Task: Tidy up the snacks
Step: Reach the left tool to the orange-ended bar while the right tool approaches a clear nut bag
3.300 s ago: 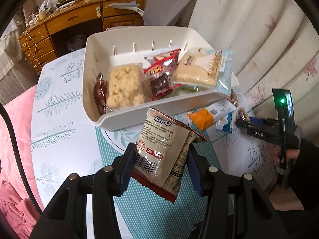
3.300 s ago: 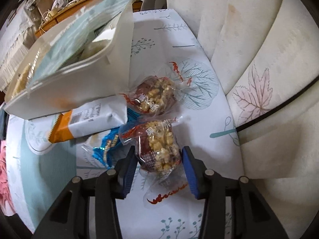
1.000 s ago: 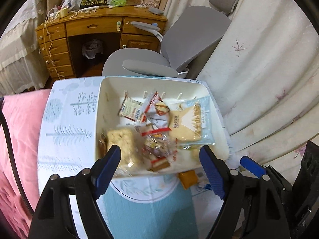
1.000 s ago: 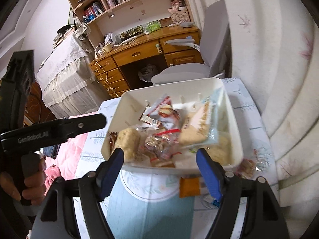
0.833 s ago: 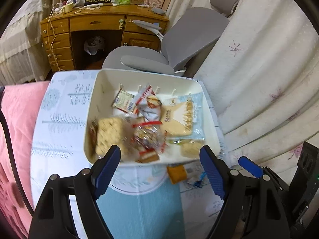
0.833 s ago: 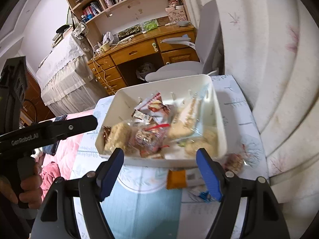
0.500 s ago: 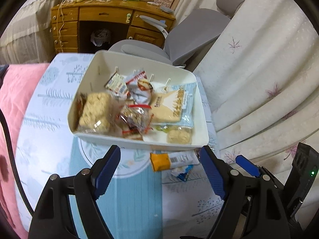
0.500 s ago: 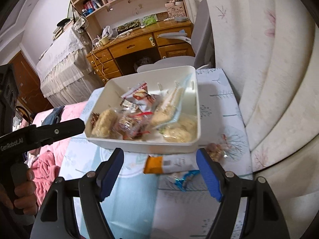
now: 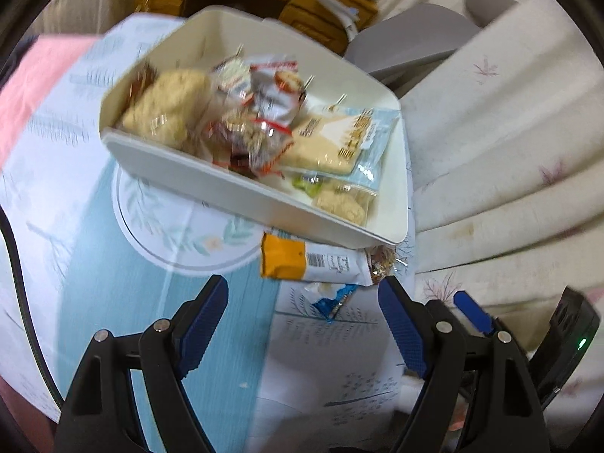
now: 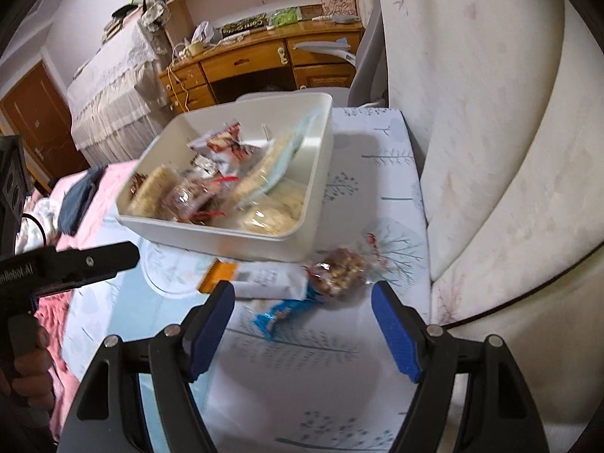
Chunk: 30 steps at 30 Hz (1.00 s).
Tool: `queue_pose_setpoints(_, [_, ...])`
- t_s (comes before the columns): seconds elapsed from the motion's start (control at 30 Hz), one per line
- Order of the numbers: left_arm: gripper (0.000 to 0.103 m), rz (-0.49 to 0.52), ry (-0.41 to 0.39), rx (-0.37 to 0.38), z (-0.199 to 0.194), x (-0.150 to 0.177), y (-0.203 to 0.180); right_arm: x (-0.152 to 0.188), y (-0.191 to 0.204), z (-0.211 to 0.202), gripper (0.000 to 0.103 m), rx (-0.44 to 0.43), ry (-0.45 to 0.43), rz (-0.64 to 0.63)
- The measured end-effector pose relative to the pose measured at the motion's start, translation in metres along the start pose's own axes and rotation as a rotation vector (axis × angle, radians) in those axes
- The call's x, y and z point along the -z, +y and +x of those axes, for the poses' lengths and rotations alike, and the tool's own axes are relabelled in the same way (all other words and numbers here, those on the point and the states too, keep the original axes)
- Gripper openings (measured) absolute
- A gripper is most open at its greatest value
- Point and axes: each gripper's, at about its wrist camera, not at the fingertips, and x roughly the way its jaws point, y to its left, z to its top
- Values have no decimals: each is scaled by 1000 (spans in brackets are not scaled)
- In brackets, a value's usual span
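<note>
A white bin holds several snack packets on the patterned tablecloth. Three packets lie on the cloth in front of it: an orange-and-white packet, a small blue packet and a clear bag of nut clusters. My left gripper hovers open above the blue packet, nothing between its fingers. My right gripper hangs open too, over the blue packet with the nut bag just ahead on the right.
A white curtain hangs along the table's right edge. A grey chair and a wooden desk stand behind the table. Pink bedding lies to the left. A hand grips the left tool's handle in the right wrist view.
Both grippers have sunk and come closer to the loose packets in front of the bin; the left one rolled. Both stayed open and empty. Earlier each held a packet, now gone from the jaws.
</note>
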Motion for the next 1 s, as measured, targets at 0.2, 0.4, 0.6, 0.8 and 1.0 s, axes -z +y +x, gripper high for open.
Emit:
queue_pose_setpoints(0.2, [81,-152,18,-5,25,9,4,6,-18,20,75,16,19,-51])
queue_pose_setpoints(0.4, [81,-236,52,-36,53,9,-2,10,-26,43,75,7,12,-127])
queue_pose_setpoints(0.6, [81,-257,72,-61,78,10,-6,15,-29,68,75,-26,22,-193])
queue_pose_setpoints(0.8, [79,-314,63,-27,96,10,-5,16,-32,87,75,-42,23,-231])
queue_pose_setpoints(1.0, [70,-356,41,-17,103,9,-7,18,-33,96,75,-51,16,-269])
